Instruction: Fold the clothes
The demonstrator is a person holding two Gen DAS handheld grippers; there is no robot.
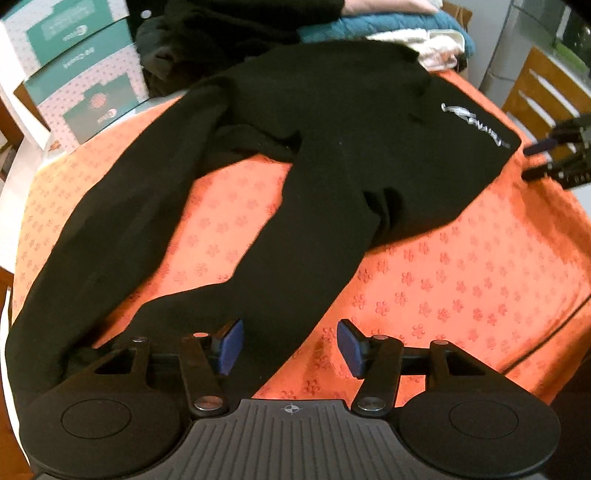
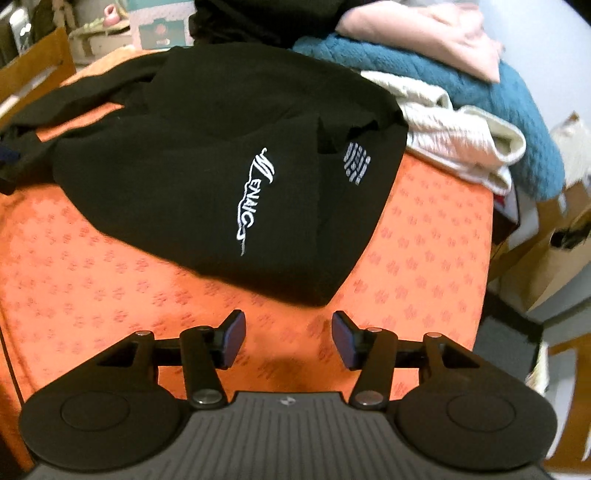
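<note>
A pair of black trousers (image 1: 332, 129) with a white logo (image 2: 255, 199) lies spread on the orange flowered tablecloth (image 1: 443, 277). Its two legs run toward the near left. My left gripper (image 1: 291, 332) is open above the lower end of one leg; black cloth shows between the blue pads (image 1: 232, 345), which do not press on it. My right gripper (image 2: 288, 325) is open over bare orange cloth, just short of the near corner of the waist part (image 2: 192, 166). In the left wrist view the right gripper (image 1: 535, 158) shows at the right edge, beside the waist.
Folded clothes are stacked at the back: a teal blanket (image 2: 424, 59), a pink piece (image 2: 424, 26) and a white one (image 2: 454, 136). Patterned boxes (image 1: 81, 74) stand at the back left. A wooden chair (image 1: 543, 92) and cardboard boxes (image 2: 554, 251) flank the table's right edge.
</note>
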